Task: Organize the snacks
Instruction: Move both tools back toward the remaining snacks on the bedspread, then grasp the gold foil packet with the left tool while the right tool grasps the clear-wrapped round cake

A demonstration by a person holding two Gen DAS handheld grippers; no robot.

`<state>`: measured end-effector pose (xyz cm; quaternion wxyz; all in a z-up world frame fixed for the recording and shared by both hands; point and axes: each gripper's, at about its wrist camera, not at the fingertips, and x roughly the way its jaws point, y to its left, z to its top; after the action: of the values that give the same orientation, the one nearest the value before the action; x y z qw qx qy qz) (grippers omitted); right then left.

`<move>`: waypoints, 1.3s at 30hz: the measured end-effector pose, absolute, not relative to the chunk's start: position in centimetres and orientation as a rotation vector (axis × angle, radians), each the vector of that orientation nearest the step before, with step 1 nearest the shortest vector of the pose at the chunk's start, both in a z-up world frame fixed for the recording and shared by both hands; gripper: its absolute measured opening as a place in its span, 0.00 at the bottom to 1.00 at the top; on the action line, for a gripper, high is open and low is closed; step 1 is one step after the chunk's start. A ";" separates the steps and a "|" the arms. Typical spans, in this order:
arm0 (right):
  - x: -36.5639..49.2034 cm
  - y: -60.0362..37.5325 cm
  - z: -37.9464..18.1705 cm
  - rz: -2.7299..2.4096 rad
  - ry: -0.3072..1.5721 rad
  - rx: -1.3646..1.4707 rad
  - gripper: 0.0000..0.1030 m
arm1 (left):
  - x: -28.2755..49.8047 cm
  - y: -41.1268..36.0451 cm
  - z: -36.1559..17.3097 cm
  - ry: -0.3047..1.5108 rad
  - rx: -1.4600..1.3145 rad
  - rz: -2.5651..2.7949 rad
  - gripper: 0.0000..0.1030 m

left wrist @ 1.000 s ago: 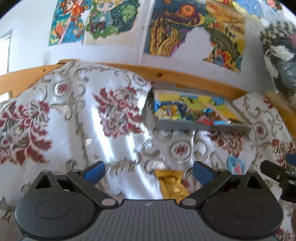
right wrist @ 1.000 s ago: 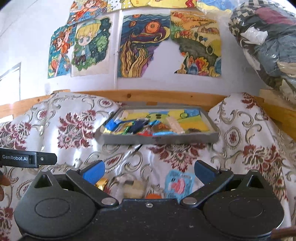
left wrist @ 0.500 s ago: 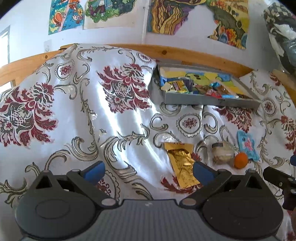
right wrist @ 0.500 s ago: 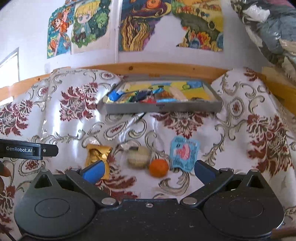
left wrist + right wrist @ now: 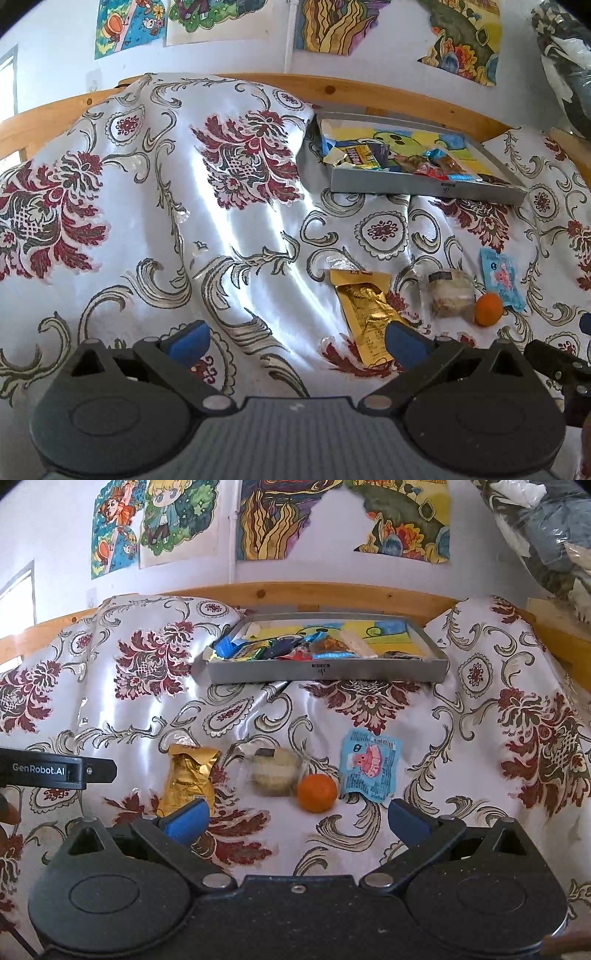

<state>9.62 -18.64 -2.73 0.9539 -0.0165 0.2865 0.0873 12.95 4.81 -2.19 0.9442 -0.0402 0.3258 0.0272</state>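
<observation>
Snacks lie in two groups on a floral cloth [image 5: 480, 709] of white, dark red and grey-gold. Four loose ones sit in a row in front of the right gripper [image 5: 295, 818]: a gold foil packet [image 5: 190, 775] on the left, then a pale round cake in clear wrap [image 5: 273, 771], a small orange fruit [image 5: 317, 792] touching or just beside the cake, and a light blue sachet with a pink figure [image 5: 370, 766] on the right.

The rest are in a shallow grey tray [image 5: 325, 672] farther back, near a wooden rail [image 5: 314, 592]. The tray has a yellow and blue cartoon print on its floor. Inside it, wrapped snacks crowd the front and left part: blue, green, red and dark wrappers, a gold-white one at the left corner, and a long pale bar lying on a slant. The rear and right of the floor are mostly bare. A silvery pen-like stick [image 5: 267, 694] pokes out from under the tray's front edge.

Both tools have their blue-tipped fingers spread wide and grip nothing. The left gripper [image 5: 295, 338] hangs above the cloth, its right finger [image 5: 400, 338] overlapping the gold packet's lower end in view; whether it touches is unclear. Painted posters [image 5: 273, 517] hang on the wall behind.
</observation>
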 end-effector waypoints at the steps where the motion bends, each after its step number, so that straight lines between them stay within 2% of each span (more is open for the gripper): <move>1: 9.7 -18.6 -2.8 0.177 0.585 -0.034 0.99 | 12.9 4.8 -2.2 0.657 -0.081 0.057 0.99; 19: 12.2 -19.1 -3.9 0.177 0.630 -0.047 0.99 | 14.0 4.6 -3.2 0.596 -0.078 0.056 0.99; 29: 13.8 -19.8 -4.3 0.222 0.606 -0.149 0.99 | 18.1 3.3 -3.8 0.586 -0.192 -0.052 0.99; 39: 16.5 -19.9 -5.4 0.354 0.585 -0.405 0.99 | 20.8 2.3 -6.9 0.723 -0.247 -0.245 0.99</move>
<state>16.53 -19.93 -5.39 0.9222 -0.1971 0.2848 0.1723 20.78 2.27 -6.86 0.9207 -0.1202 0.3517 -0.1192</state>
